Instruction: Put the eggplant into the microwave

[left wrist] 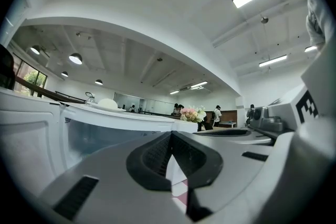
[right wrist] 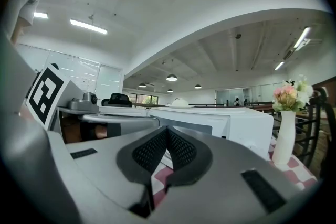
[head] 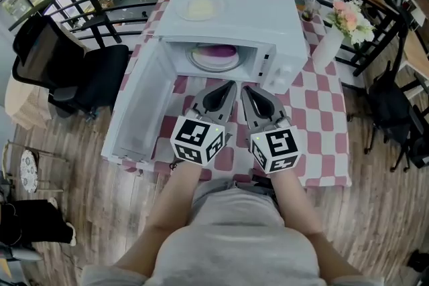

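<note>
While the eggplant (head: 216, 51) lies inside the microwave (head: 231, 17) at twelve o'clock, left tool (head: 226, 86) and right tool (head: 247, 90) sit closed, empty; shoving the open door (head: 137, 107) at nine o'clock could shift the microwave.

Eggplant (head: 220, 51): we see it purple, lying on the round plate (head: 199, 61) inside the cavity.
Microwave (head: 268, 23): we see it white, its door (head: 137, 110) swung wide open leftward.
</note>
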{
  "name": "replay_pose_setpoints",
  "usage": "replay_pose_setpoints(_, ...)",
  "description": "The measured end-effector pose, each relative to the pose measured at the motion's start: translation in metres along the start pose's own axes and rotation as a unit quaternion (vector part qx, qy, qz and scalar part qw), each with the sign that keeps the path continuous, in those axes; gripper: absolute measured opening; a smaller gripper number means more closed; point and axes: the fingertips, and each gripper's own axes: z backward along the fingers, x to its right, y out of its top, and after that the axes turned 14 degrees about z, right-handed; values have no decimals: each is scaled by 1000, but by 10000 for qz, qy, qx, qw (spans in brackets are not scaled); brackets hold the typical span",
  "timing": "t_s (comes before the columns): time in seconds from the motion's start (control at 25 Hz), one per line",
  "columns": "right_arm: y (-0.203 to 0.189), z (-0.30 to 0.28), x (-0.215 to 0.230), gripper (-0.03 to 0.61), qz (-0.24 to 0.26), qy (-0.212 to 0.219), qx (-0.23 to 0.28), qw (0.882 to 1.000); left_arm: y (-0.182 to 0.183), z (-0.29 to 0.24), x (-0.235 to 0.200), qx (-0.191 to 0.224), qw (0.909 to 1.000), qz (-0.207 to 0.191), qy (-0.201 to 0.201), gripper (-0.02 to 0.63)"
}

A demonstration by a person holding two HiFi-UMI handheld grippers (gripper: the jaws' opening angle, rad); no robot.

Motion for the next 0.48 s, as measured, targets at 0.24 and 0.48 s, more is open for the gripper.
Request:
replay_pose_setpoints(0.24,1,4,6,23,-14,-42,54,10000,-2,-4,3,-53,10000,-56,17,3)
replay_pose_setpoints(0.48,2,6,7,23,-43,11,70,10000,-4,-7,10,-126,9998,-167,13,3)
